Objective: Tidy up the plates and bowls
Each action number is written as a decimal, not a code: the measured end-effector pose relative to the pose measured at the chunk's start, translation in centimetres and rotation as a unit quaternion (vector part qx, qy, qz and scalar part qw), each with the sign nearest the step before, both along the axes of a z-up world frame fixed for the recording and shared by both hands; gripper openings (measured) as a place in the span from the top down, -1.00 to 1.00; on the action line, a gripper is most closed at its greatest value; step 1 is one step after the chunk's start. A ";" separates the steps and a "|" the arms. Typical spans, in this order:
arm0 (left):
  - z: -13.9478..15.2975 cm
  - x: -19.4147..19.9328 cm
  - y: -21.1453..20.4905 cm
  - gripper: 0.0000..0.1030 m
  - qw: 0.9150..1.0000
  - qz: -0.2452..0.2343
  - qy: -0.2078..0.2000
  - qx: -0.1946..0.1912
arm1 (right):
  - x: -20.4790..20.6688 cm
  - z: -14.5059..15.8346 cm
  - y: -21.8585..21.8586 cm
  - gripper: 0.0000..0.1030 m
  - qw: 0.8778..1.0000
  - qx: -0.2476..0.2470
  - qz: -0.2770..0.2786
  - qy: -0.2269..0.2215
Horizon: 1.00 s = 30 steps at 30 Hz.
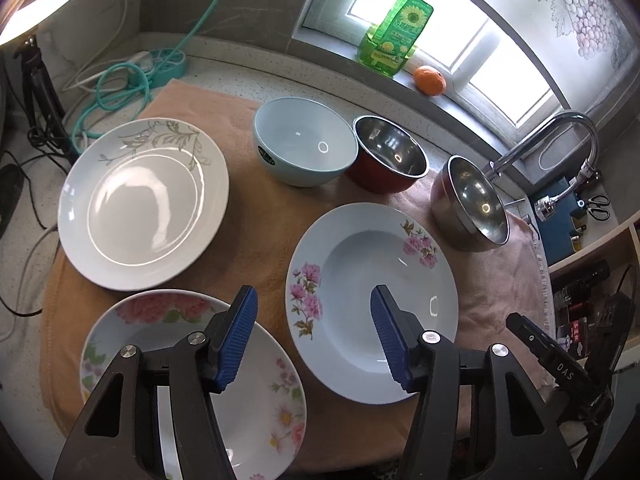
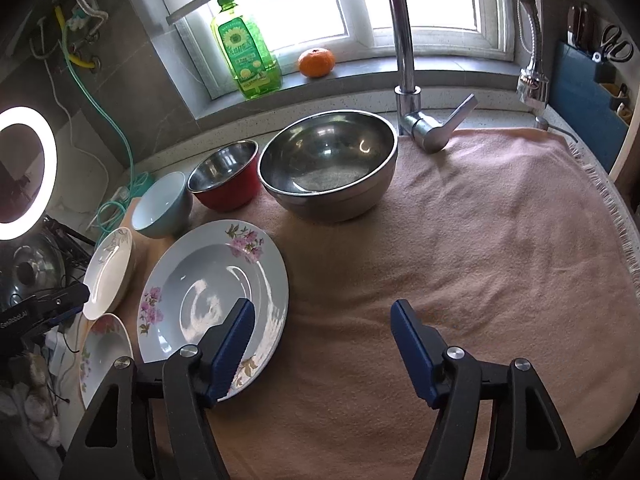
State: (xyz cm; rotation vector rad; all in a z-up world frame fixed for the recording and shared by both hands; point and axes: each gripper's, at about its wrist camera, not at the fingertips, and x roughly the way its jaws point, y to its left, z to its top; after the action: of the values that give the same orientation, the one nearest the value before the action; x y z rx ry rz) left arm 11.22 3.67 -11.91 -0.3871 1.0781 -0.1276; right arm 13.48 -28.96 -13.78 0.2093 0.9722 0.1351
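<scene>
Your left gripper (image 1: 314,340): jaws apart, empty, hovering between two plates | your right gripper (image 2: 322,350): jaws apart, empty | blue floral plate (image 2: 216,288) just left of it | bowls (image 2: 328,164) ahead in a row, likely unsorted.

three bowls (image 1: 306,142) apparently behind three plates (image 1: 372,304).
</scene>
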 end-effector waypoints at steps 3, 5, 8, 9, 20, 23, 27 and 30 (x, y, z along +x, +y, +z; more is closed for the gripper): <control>-0.7 1.1 0.0 -0.07 1.000 -0.003 0.015 -0.017 | 0.8 -1.1 -0.2 -0.17 1.000 0.020 0.001 0.022; -1.3 1.9 0.1 0.03 0.999 -0.003 0.027 -0.027 | 1.2 -1.7 -0.4 -0.09 0.999 0.036 0.003 0.033; -2.3 2.9 0.2 0.11 0.998 -0.003 0.049 -0.049 | 1.9 -2.3 -0.6 -0.04 0.998 0.050 0.005 0.046; -2.5 3.1 0.2 0.13 0.997 -0.004 0.053 -0.054 | 2.2 -2.5 -0.7 -0.01 0.997 0.055 0.007 0.050; -3.7 4.6 0.2 0.43 0.996 -0.004 0.074 -0.042 | 4.8 -4.6 0.1 0.17 0.989 0.096 0.050 0.101; -4.0 4.9 0.4 0.44 0.996 -0.004 0.076 -0.041 | 5.2 -5.3 0.2 0.30 0.986 0.111 0.047 0.111; -4.4 5.3 0.4 0.44 0.996 -0.007 0.081 -0.041 | 5.7 -5.8 0.0 0.45 0.983 0.130 0.041 0.122; -4.8 5.4 0.4 0.45 0.995 -0.010 0.087 -0.048 | 6.0 -5.9 0.0 0.47 0.982 0.137 0.041 0.127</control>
State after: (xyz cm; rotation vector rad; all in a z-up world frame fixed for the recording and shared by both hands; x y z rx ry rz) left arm 16.60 4.08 -16.70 -0.4812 1.2503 -0.1672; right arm 19.53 -28.92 -19.67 0.4487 1.2159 0.3252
